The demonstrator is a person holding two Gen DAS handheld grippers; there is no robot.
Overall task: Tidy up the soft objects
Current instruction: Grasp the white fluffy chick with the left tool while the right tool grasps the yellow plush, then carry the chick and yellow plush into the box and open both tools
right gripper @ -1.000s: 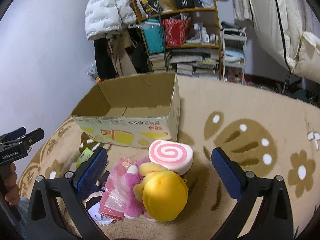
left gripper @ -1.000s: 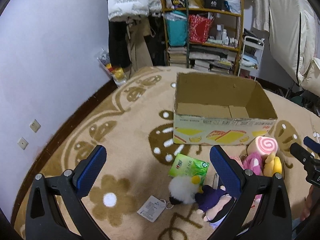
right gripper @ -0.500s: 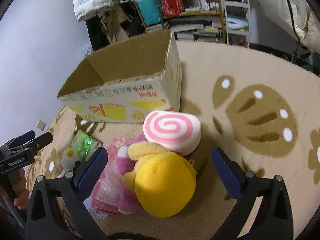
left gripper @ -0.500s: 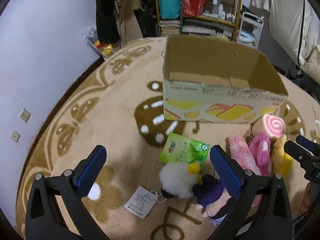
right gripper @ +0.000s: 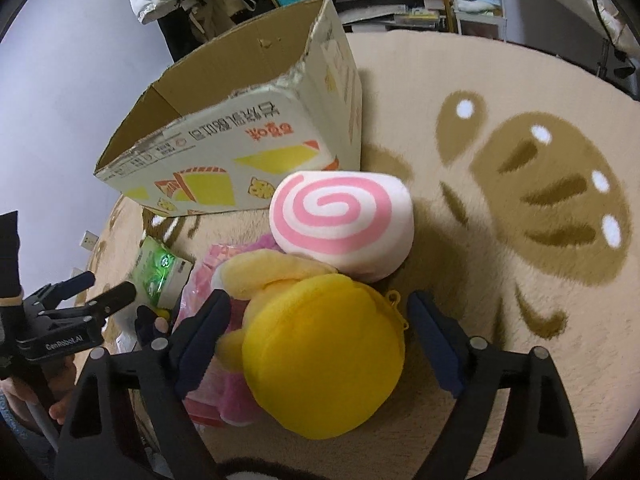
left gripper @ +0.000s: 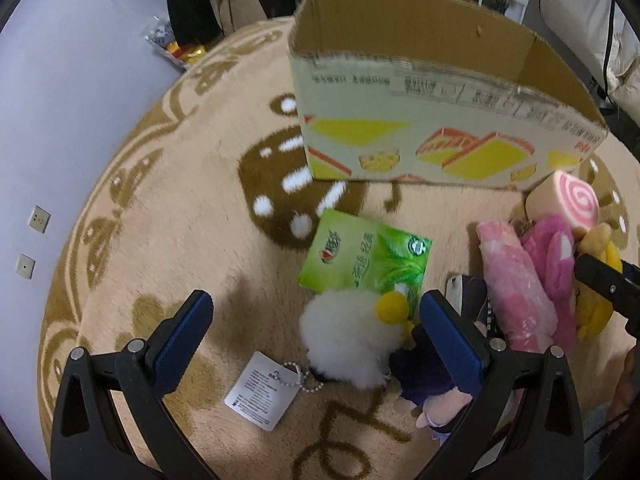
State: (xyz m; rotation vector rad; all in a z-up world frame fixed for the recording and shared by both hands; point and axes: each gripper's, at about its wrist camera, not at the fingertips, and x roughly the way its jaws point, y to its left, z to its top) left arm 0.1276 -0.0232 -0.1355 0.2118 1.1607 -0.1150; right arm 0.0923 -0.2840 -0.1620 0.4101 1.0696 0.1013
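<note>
The right hand-held gripper (right gripper: 320,344) straddles the yellow plush (right gripper: 320,356), jaws closing but pads not yet pressing it; the left hand-held gripper (left gripper: 316,340) hangs wide open, empty, over the white fluffy toy (left gripper: 348,344). Largest is the cardboard box (left gripper: 420,152), toward the rug's (left gripper: 180,240) far edge, then the pink swirl cushion (right gripper: 340,220), pink plush (left gripper: 556,276) and green packet (left gripper: 364,260). A shallow pinch could let the round plush squirt free, or snag the pink plush touching it.

Open left tongs (left gripper: 316,334) over white fluffy toy (left gripper: 352,340), cardboard box (left gripper: 432,136) beyond
</note>
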